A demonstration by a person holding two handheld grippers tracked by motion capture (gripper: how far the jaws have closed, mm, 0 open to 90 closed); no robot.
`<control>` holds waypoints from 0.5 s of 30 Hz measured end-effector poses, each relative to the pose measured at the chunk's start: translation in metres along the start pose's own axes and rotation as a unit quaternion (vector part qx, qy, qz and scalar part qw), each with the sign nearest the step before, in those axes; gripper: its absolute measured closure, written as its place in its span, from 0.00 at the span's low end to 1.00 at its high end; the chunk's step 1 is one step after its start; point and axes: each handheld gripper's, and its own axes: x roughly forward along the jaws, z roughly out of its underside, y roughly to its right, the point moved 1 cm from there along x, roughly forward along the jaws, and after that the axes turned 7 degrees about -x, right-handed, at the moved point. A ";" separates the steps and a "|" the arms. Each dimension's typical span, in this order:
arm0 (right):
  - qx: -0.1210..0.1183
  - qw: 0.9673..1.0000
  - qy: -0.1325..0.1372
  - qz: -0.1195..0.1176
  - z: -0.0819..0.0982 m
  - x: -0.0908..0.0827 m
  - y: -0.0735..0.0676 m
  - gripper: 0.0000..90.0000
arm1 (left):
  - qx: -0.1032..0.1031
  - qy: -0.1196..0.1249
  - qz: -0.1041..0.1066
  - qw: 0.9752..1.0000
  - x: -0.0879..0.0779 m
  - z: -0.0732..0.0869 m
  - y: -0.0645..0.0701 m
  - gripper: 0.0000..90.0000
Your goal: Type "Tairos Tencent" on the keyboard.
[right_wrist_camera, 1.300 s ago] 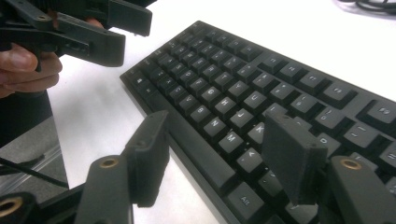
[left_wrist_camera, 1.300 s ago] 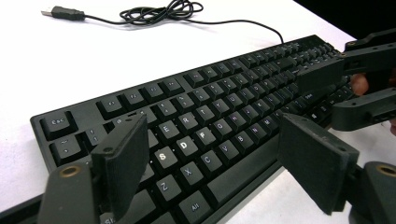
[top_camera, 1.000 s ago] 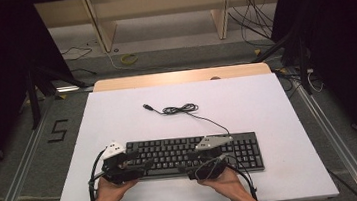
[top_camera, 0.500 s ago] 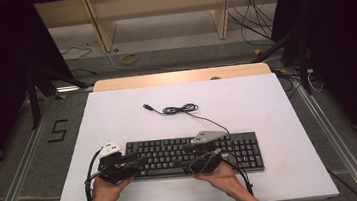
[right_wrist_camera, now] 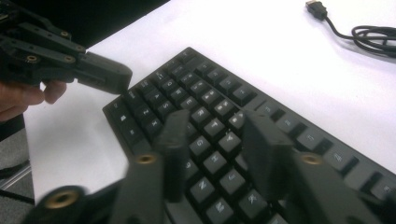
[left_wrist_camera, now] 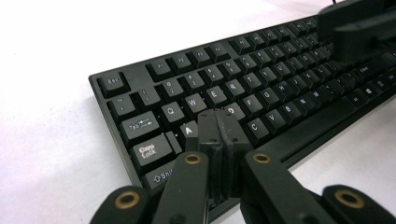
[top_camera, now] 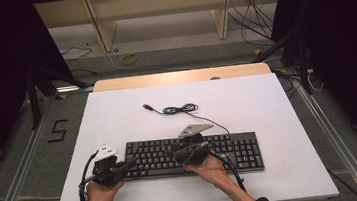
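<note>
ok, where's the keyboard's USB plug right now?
In the high view the USB plug lies on the white table, behind the keyboard and left of its coiled cable, clear of both claws.

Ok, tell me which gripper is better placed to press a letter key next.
Probably the left gripper: its jaws are shut into one tip, poised over the keyboard beside the A key. The right gripper hovers with its jaws apart, having just been closing.
</note>
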 end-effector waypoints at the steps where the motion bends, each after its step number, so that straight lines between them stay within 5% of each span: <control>1: 0.001 1.000 -0.002 0.001 -0.001 0.002 0.000 0.77 | 0.001 -0.003 0.000 1.000 0.000 0.001 0.000 0.99; 9: -0.007 1.000 -0.021 0.006 -0.010 0.020 -0.002 0.97 | -0.006 -0.013 -0.005 1.000 0.000 0.004 -0.005 0.99; 15: -0.006 0.999 -0.033 0.007 -0.011 0.031 -0.003 1.00 | -0.009 -0.018 -0.007 1.000 0.000 0.005 -0.007 0.99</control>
